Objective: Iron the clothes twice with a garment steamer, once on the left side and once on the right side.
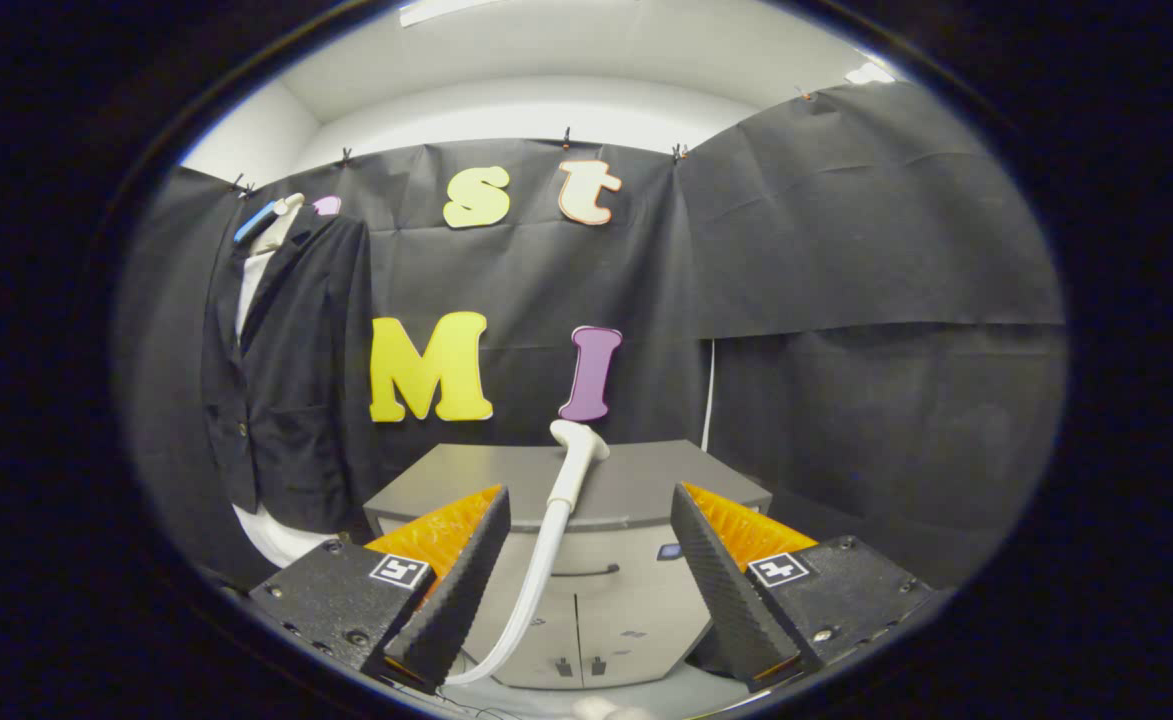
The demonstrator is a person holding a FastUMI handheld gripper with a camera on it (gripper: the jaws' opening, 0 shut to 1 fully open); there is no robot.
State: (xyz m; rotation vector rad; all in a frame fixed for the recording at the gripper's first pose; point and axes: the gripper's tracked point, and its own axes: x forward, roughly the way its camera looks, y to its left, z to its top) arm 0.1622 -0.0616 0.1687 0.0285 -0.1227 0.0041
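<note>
Both fingers of the gripper (pixel 591 525) stand wide apart at the lower middle of the frame, clamped on nothing. Between them, just ahead, rises the steamer head (pixel 576 462) on its pale hose (pixel 526 600), which curves down toward the bottom of the frame. Beyond it sits a grey cabinet (pixel 646 480), centre frame. At the left of the frame a dark jacket (pixel 296 380) hangs over a white shirt (pixel 251 285) against the booth wall, well apart from the fingers.
</note>
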